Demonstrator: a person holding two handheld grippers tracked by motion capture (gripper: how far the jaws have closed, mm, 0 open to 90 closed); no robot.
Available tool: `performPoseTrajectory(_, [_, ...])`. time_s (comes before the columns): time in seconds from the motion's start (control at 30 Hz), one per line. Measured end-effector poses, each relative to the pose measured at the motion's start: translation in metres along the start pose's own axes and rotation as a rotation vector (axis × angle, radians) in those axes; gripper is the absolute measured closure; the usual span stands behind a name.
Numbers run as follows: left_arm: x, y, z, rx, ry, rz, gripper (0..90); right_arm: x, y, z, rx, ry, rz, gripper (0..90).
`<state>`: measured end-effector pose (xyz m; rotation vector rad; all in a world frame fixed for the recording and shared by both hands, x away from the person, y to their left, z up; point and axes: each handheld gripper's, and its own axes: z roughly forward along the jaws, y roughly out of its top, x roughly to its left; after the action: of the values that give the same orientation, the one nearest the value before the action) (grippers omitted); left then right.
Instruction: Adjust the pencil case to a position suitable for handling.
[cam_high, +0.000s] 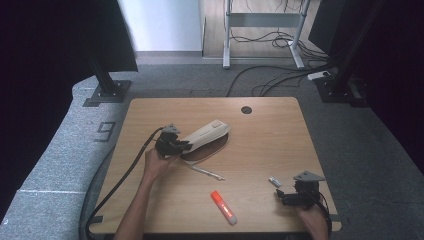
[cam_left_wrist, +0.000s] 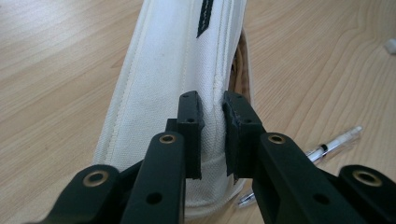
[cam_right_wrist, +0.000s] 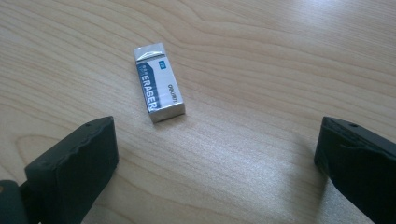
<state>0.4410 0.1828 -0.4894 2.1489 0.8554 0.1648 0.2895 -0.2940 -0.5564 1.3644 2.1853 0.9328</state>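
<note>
Wooden surface (cam_high: 280, 140): pencil case (cam_left_wrist: 177, 70) end pinched by left gripper (cam_left_wrist: 212, 135), probably for lifting; right gripper (cam_right_wrist: 215, 154) held wide before eraser (cam_right_wrist: 159, 81).

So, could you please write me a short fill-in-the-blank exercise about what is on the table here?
1. The left gripper is shut on the white ____ case.
2. The open right gripper points at a small ____.
3. The glue stick near the table's front edge has an ____ cap.
4. A clear ____ lies beside the case.

Missing words: pencil; eraser; orange; pen
</note>
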Motion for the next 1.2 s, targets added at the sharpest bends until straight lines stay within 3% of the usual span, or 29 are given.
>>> performPoseTrajectory(0.27, [0.006, 0.003, -0.007, -0.023, -0.029, -0.052, 78.3, 0.001, 0.0, 0.0, 0.005, 0.026, -0.022, 0.0])
performPoseTrajectory(0.63, [0.008, 0.003, -0.01, -0.044, -0.04, -0.058, 78.4, 0.0, 0.008, -0.006, 0.009, 0.067, -0.034, 27.4])
performPoseTrajectory(0.7, [0.008, 0.003, -0.01, -0.043, -0.039, -0.054, 78.4, 0.001, 0.012, -0.008, 0.0, 0.079, -0.05, 35.6])
performPoseTrajectory(0.93, [0.008, 0.003, -0.009, -0.044, -0.046, -0.052, 78.2, 0.002, 0.02, -0.003, 0.014, 0.106, -0.082, 47.7])
performPoseTrajectory(1.2, [0.008, 0.002, -0.009, -0.041, -0.046, -0.049, 78.2, 0.005, 0.023, 0.002, 0.027, 0.124, -0.114, 55.3])
